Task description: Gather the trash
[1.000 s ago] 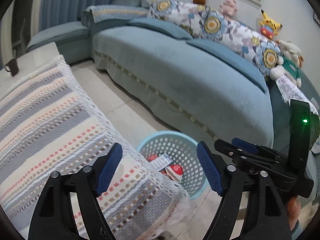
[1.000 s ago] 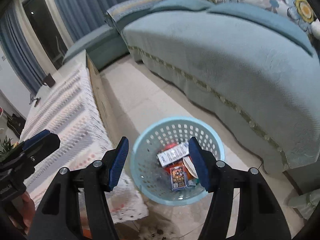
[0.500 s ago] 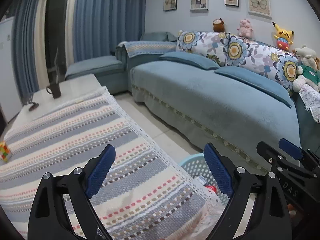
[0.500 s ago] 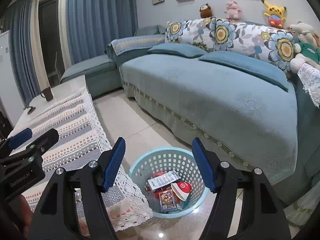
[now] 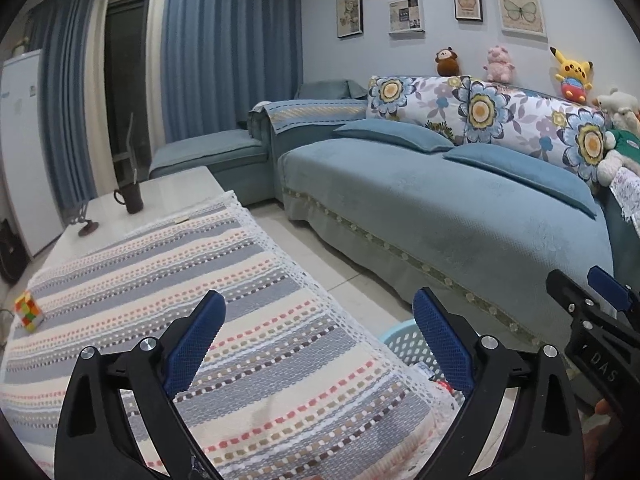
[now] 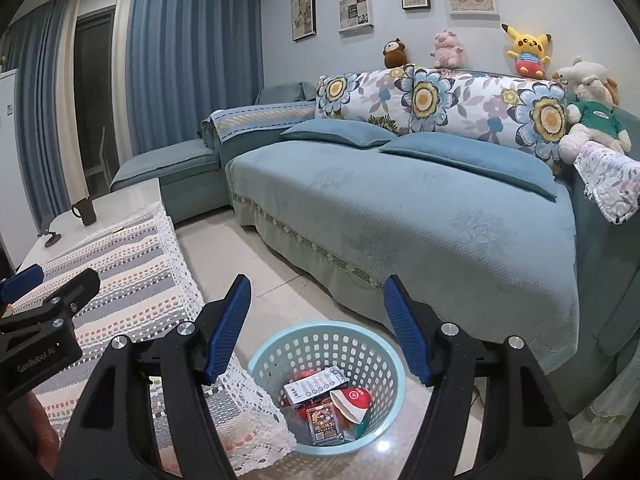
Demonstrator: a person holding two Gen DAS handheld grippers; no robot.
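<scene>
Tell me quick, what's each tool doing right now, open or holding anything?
Left tool: jaws opening, nothing between them, above the striped tablecloth.
Right tool: open, empty, above the trash basket.

Both views dim, cool indoor light from overhead. Glare spot on floor tile (image 6: 382,446) beside basket (image 6: 256,364). Heavy fisheye bending, black vignette at corners. Focus sharp mid-frame, softer at edges. Soft shadow under sofa (image 6: 400,216) skirt.
</scene>
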